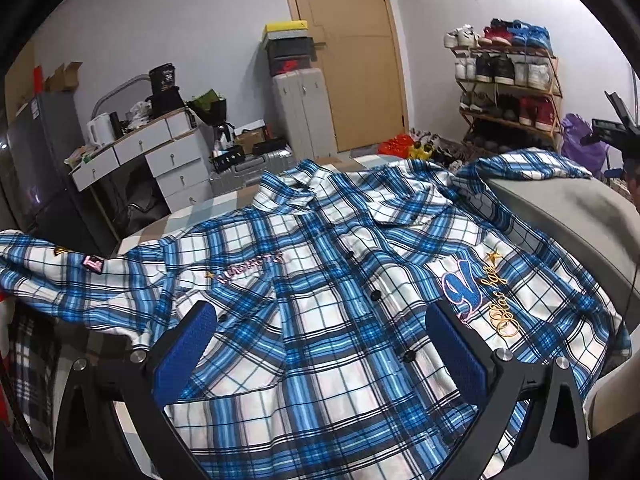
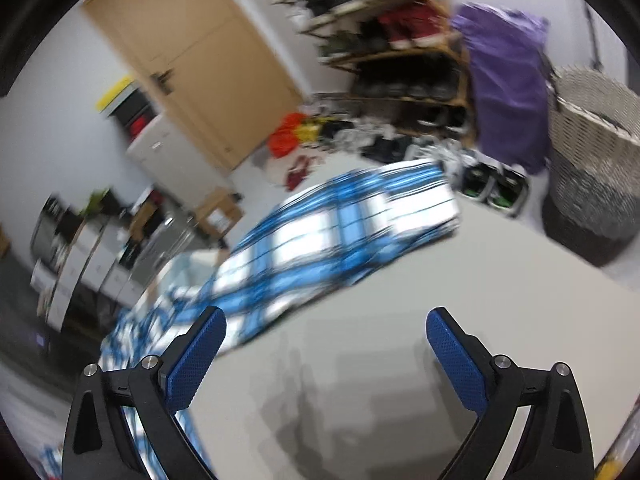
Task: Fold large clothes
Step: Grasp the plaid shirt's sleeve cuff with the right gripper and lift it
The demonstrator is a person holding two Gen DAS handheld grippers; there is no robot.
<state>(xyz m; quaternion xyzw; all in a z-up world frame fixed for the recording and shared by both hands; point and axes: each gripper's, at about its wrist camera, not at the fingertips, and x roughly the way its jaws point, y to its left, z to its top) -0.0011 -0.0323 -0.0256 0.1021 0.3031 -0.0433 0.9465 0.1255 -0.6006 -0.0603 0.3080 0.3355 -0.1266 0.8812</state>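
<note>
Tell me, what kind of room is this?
Probably a bedroom in someone's home. A plaid shirt is spread out on what looks like a bed, a shoe rack full of shoes stands by the wooden door, and a white desk with drawers sits against the wall.

Two-finger left gripper (image 1: 320, 344) and right gripper (image 2: 326, 354): black angular plastic arms, round silver screws at the pivots. Blue pads (image 1: 186, 354) with fine dotted texture on the inner faces. Triangular cut-outs in the outer links.
</note>
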